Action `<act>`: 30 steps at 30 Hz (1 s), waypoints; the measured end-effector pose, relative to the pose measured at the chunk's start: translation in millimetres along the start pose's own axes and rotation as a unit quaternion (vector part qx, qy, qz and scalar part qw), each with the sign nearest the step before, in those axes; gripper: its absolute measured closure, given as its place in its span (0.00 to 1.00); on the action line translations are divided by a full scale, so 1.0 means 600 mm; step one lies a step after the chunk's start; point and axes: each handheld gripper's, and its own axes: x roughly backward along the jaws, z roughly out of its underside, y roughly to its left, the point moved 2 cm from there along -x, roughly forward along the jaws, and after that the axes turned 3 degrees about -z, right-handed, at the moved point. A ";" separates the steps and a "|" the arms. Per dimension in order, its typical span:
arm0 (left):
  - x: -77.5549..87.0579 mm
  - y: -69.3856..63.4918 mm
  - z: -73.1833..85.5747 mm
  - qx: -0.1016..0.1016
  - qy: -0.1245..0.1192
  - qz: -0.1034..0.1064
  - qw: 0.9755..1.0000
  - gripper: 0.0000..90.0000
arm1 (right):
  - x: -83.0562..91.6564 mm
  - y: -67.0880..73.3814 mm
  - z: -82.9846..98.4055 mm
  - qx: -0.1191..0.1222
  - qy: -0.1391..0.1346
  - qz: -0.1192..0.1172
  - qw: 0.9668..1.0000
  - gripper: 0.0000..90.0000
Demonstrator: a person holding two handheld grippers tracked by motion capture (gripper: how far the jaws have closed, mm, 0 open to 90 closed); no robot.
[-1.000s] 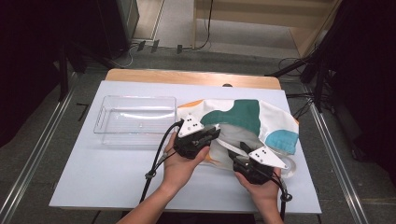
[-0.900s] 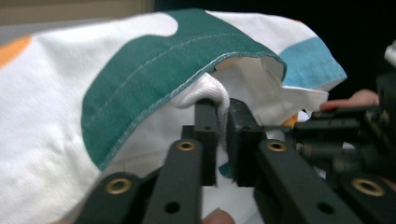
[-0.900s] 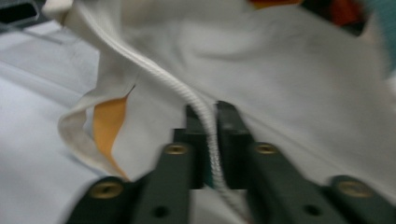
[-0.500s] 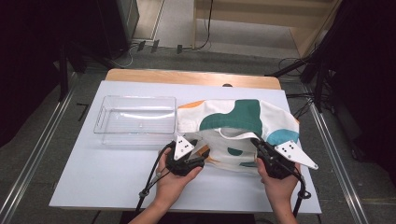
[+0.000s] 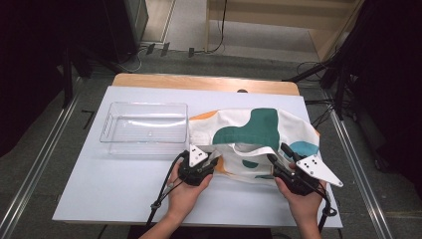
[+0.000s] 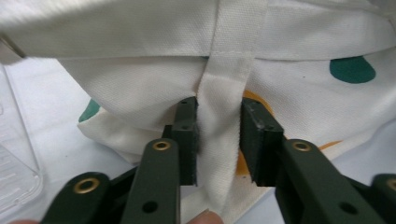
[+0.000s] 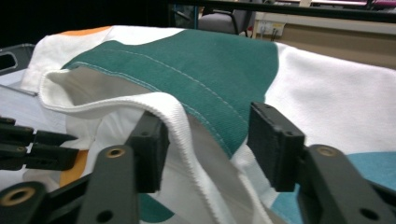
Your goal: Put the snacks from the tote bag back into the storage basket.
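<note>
My left gripper [image 6: 218, 140] jaws part-open astride bag strap [image 6: 224, 135]; right gripper [image 7: 208, 142] jaws wide, bag rim [image 7: 177, 121] between. Clear tray [image 5: 144, 128] beyond left jaw.

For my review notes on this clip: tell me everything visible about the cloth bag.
The cloth bag is white woven fabric with green, orange and teal patches, lying crumpled on the white tabletop right of the clear tray. Its mouth gapes toward the person. The left gripper straddles a white strap, jaws parted; the right gripper straddles the rim hem, open.

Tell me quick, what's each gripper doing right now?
Left gripper: open, jaws astride the tote bag's strap.
Right gripper: open around the bag's rim.
</note>
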 end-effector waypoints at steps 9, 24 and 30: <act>0.006 -0.001 0.003 -0.015 -0.004 0.011 1.000 0.91 | -0.010 0.003 -0.018 0.040 -0.001 0.058 0.998 0.35; 0.017 0.003 0.019 -0.033 -0.003 0.040 0.999 0.95 | -0.075 0.006 -0.006 0.079 0.095 0.051 0.991 0.41; 0.020 0.000 0.025 -0.032 -0.003 0.054 0.998 0.95 | -0.085 -0.001 -0.009 0.070 0.112 0.038 0.991 0.36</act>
